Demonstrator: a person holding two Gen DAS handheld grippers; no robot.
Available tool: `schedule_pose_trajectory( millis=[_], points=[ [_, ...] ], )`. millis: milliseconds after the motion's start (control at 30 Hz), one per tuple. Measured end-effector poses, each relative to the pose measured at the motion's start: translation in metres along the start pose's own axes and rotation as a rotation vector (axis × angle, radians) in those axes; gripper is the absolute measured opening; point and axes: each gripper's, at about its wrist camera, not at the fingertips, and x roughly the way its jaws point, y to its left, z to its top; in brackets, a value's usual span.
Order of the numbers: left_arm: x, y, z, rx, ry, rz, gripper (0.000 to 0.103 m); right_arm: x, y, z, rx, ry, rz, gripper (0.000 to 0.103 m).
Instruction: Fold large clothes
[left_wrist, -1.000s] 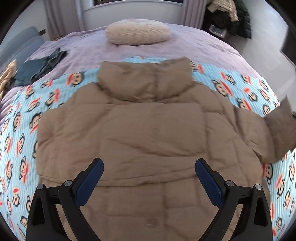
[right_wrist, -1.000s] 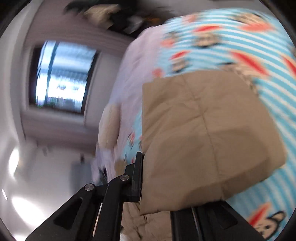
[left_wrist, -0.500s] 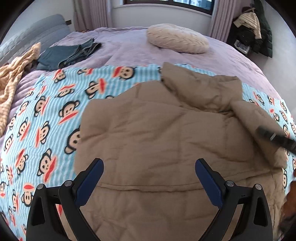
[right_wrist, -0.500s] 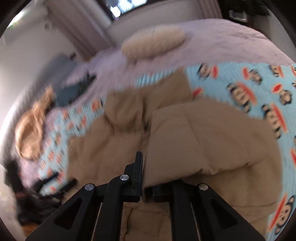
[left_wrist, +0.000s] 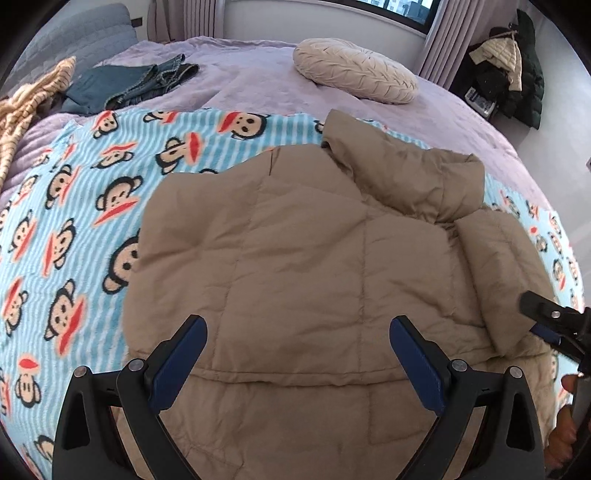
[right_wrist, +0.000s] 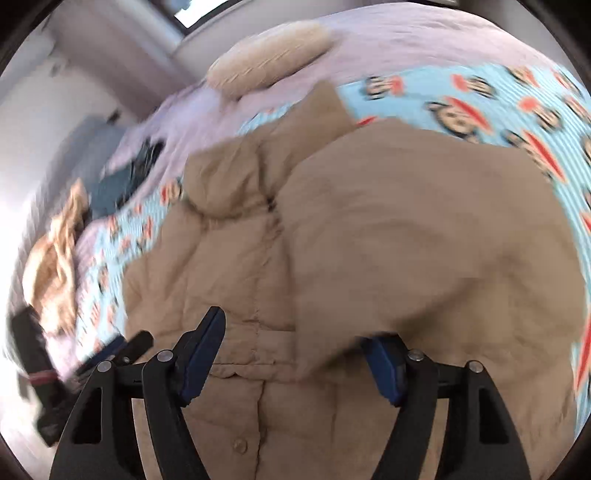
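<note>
- The step in hand, as I judge it, is laying the right sleeve (left_wrist: 495, 269) across the back of the tan puffer jacket (left_wrist: 295, 258) and letting it go. To do this well, the sleeve should settle flat and square to the side seam, with its cuff inside the body outline, before the hand pulls away.
- The right gripper (right_wrist: 295, 354) has just been opening its jaws; they now stand wide, and the sleeve's cuff end droops between them, brushing the right-hand pad. The view is blurred, so I cannot tell whether the cloth is fully free of that pad. A clean lift straight back, not sideways, would keep the fold from dragging open.
- The left gripper (left_wrist: 297, 360) hangs with its jaws wide apart and nothing between them, just above the jacket's lower back, near the hem seam.
- The jacket lies back-up on the monkey-print blanket (left_wrist: 74, 221) spread over the bed (left_wrist: 258, 74), collar (left_wrist: 402, 173) pointing toward the round cushion (left_wrist: 354, 74).
- The left side already looks tucked in, with a straight edge against the blanket; the next fold likely wants both grippers at the hem.
- The padding is springy, so the sleeve may puff back up; pressing it down lightly would help.
</note>
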Motion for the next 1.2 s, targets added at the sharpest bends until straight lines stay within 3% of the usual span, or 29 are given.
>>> schedule_pose_trajectory(
  millis=[67,100,133,167,233,333,400,500,567,667,733,867,967,1000,1033,1067,1100,1133,1200],
  points=[
    [0.0,0.003,0.004,-0.014,0.008,-0.025,0.099,-0.005,-0.026,0.008,0.13,-0.021,0.027,0.075],
    [0.0,0.004,0.005,-0.017,0.01,-0.035,0.099,-0.006,-0.038,0.012,0.196,-0.029,0.039,0.069],
    [-0.002,0.006,0.006,-0.018,0.008,-0.045,0.099,-0.004,-0.045,0.016,0.244,-0.034,0.048,0.034],
    [-0.004,0.008,0.007,-0.017,0.003,-0.053,0.099,-0.003,-0.049,0.02,0.267,-0.027,0.06,0.012],
    [-0.009,0.012,0.009,-0.014,-0.005,-0.067,0.099,0.001,-0.033,0.027,0.215,-0.039,0.081,0.011],
    [-0.016,0.023,0.013,-0.027,-0.014,-0.103,0.099,0.005,0.026,0.024,-0.024,-0.027,0.082,0.011],
    [-0.021,0.031,0.016,-0.047,-0.025,-0.153,0.099,0.015,0.062,0.011,-0.157,0.013,0.073,0.011],
    [-0.029,0.041,0.02,-0.104,-0.05,-0.268,0.099,0.039,0.094,-0.017,-0.283,0.125,0.029,0.02],
    [-0.029,0.042,0.023,-0.12,-0.039,-0.329,0.099,0.049,0.096,-0.034,-0.315,0.2,0.018,0.057],
    [-0.021,0.034,0.025,-0.119,0.009,-0.396,0.099,0.039,0.076,-0.044,-0.265,0.233,0.042,0.061],
    [-0.013,0.028,0.024,-0.109,0.042,-0.42,0.099,0.021,0.043,-0.043,-0.187,0.227,0.027,0.061],
    [0.013,0.01,0.019,-0.115,0.115,-0.451,0.099,-0.021,-0.043,-0.035,0.047,0.181,-0.007,0.061],
    [0.026,0.001,0.018,-0.134,0.14,-0.472,0.099,-0.049,-0.119,-0.029,0.295,0.113,0.015,0.061],
    [0.031,-0.004,0.02,-0.135,0.143,-0.469,0.096,-0.053,-0.132,-0.027,0.34,0.093,0.032,0.061],
    [0.035,-0.008,0.021,-0.134,0.143,-0.465,0.086,-0.057,-0.149,-0.024,0.399,0.062,0.052,0.061],
    [0.038,-0.013,0.023,-0.126,0.149,-0.465,0.046,-0.06,-0.162,-0.019,0.438,0.042,0.054,0.056],
    [0.043,-0.019,0.025,-0.108,0.176,-0.446,0.016,-0.061,-0.171,-0.014,0.455,0.027,0.046,0.046],
    [0.046,-0.023,0.026,-0.097,0.189,-0.414,0.014,-0.061,-0.175,-0.009,0.456,0.021,0.03,0.013],
    [0.042,-0.024,0.023,-0.083,0.159,-0.401,0.014,-0.056,-0.176,0.002,0.434,0.019,0.016,0.008]
  ],
)
